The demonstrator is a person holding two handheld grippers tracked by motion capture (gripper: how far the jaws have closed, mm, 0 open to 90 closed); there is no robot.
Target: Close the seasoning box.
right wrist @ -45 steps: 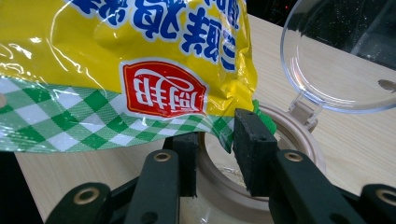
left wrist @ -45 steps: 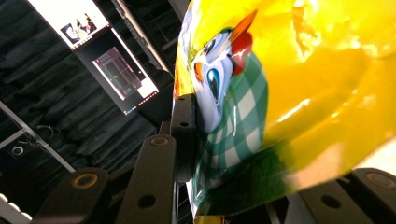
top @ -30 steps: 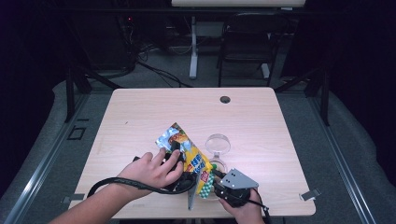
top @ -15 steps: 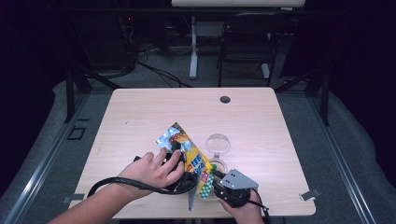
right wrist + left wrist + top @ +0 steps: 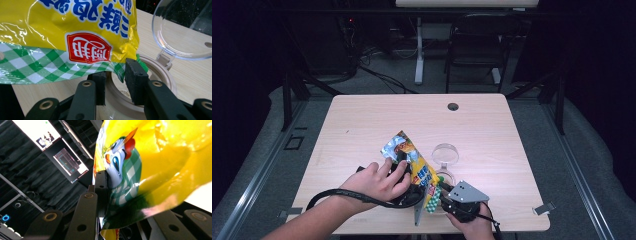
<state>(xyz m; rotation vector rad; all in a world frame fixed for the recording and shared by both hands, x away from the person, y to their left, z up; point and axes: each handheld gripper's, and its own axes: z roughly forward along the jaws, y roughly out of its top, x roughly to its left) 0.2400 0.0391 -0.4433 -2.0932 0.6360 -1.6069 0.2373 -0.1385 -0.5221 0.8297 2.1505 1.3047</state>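
Note:
A yellow snack bag [image 5: 411, 156] with a green check end slants over the table [image 5: 362, 125], its lower end at a clear jar [image 5: 443, 177]. The jar's lid [image 5: 445, 154] is swung open behind it. My left gripper [image 5: 414, 192], under the person's left hand, is shut on the bag. In the left gripper view the bag [image 5: 160, 157] is pinched between the jaws of my left gripper [image 5: 132, 202]. My right gripper [image 5: 447, 197] is shut on the jar. In the right gripper view, my right gripper [image 5: 117, 82] has a pad on either side of the jar, below its beige rim [image 5: 160, 77], under the bag [image 5: 62, 25] and lid [image 5: 180, 32].
A dark round grommet [image 5: 453, 106] sits near the table's far edge. The left gripper's cable [image 5: 337, 194] loops along the near edge. A chair [image 5: 472, 55] and a desk leg [image 5: 418, 50] stand beyond the table.

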